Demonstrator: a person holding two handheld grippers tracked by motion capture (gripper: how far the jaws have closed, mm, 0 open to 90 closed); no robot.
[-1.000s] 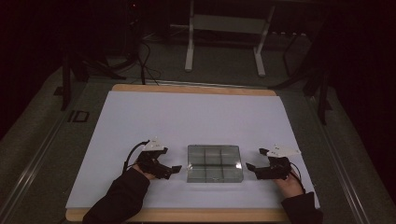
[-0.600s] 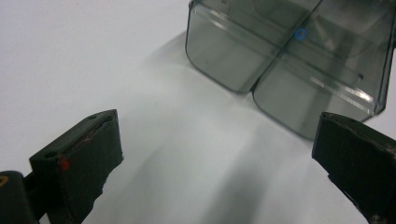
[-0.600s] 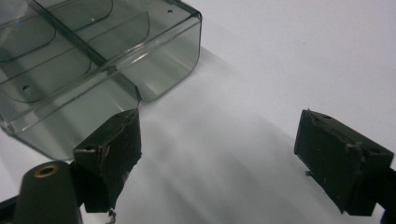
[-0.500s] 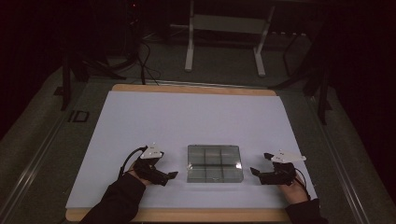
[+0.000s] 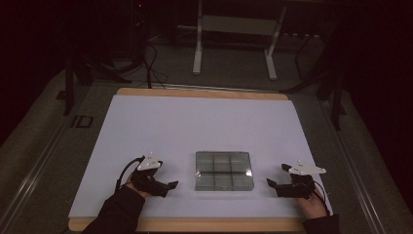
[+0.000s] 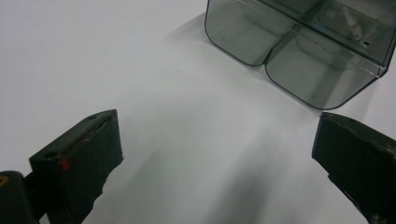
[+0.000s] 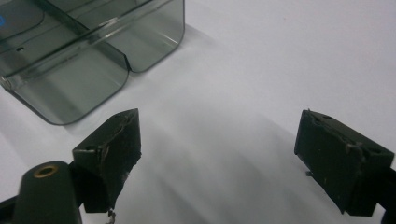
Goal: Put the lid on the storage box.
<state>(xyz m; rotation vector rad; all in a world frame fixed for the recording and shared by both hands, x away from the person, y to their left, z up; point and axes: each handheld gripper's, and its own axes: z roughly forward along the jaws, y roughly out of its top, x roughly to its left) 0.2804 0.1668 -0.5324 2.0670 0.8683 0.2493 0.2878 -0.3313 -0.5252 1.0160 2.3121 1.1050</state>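
Item one: a clear, grey-tinted plastic organizer box (image 5: 224,170), rectangular with rounded corners and thin inner walls dividing it into a grid of compartments; it sits flat on the white sheet near the table's near edge, about midway between the left and right edges. In your gripper views its smooth, glossy walls (image 6: 299,51) let the sheet show through, and the compartments you can see look empty (image 7: 84,51). Item two: the table (image 5: 204,92), a pale wood board covered almost to its edges by a matte white sheet, wood showing as a strip along the far and near edges. Item three: your left gripper (image 5: 165,186), black with a grey three-cornered plate on top, lying near the near edge to the left of the box, jaws spread wide with nothing between them, a bare gap of sheet separating it from the box. Item four: your right gripper (image 5: 273,186), of the same make, to the right of the box near the near right corner, jaws likewise spread and empty. The far half of the sheet lies bare. Beyond the far edge stand a white metal stand (image 5: 234,29) and dark cables (image 5: 151,63) on the floor.
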